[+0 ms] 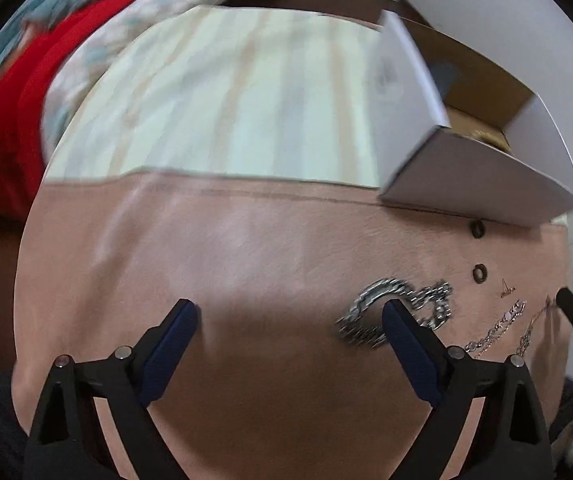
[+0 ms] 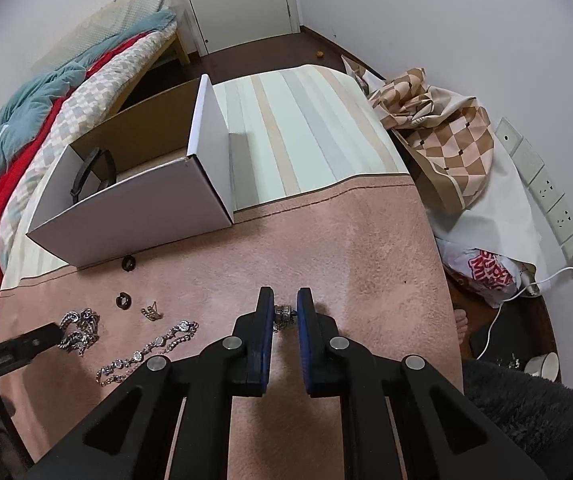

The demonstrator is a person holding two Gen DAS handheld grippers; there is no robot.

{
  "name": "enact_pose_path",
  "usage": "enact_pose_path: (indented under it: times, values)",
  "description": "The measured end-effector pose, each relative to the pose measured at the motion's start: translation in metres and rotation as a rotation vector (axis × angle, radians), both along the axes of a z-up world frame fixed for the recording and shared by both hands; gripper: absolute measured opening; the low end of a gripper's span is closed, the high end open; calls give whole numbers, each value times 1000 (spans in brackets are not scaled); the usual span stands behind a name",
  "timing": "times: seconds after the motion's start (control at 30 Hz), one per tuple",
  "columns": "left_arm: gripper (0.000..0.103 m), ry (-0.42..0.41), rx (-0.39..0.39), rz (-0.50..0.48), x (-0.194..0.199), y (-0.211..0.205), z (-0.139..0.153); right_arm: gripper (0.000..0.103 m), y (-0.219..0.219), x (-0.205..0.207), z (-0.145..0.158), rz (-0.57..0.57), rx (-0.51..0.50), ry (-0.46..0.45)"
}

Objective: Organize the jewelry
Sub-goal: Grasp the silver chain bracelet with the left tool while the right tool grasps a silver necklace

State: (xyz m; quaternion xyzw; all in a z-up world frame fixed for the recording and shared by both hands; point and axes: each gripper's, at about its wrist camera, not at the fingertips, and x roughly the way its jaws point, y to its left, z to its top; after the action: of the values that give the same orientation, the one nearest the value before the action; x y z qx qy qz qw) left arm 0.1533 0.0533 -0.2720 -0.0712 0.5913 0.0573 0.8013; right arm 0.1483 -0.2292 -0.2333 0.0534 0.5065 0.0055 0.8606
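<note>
My right gripper (image 2: 285, 312) is shut on a small silver ring (image 2: 284, 314), just above the pink cloth (image 2: 366, 272). My left gripper (image 1: 290, 312) is open and empty over the pink cloth (image 1: 226, 260); its right finger lies over a heavy silver chain (image 1: 396, 312), which also shows at the left in the right wrist view (image 2: 78, 330). Two dark rings (image 2: 123, 301) (image 2: 129, 263), a small gold piece (image 2: 151, 312) and a thin silver bracelet (image 2: 146, 350) lie on the cloth. The open white box (image 2: 134, 216) stands behind them with a black band (image 2: 86, 176) inside.
The table carries a striped cloth (image 2: 306, 132) beyond the pink one. A bed with red and teal bedding (image 2: 26, 128) is at the left. A checked cloth (image 2: 438, 128), a plastic bag (image 2: 486, 272) and a power strip (image 2: 542, 188) lie at the right.
</note>
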Motion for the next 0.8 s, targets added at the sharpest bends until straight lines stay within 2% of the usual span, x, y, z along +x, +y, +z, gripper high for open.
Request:
enact_pose_path:
  times: [0.07,0.1,0.13,0.17,0.23,0.43,0.5,0.6,0.8]
  values:
    - [88,-15,24,-45,3,-10,0,12,0,-1,0,-2,3,4]
    - [80,-21,47,-75,4,-16,1,12,-1,-1,-1,-4,5,6]
    - [64,-34,44,-99,4,-20,3,12,-1,-1,0,-6,6,8]
    - [54,-45,45,-130,3,-25,6,12,-2,-2,0,-9,7,8]
    - [6,-43,40,-170,3,-33,10,12,-3,-2,2,-13,10,3]
    - [5,-25,-86,-132,0,-25,14,12,-3,-4,12,-19,36,-13]
    - [5,-38,-97,-122,-6,-22,21,12,-2,-6,20,-13,52,-24]
    - [5,-70,-137,-117,-7,-10,40,12,-1,-10,32,-3,85,-37]
    - [5,-143,-193,-140,-8,-10,85,12,11,-13,63,44,147,-65]
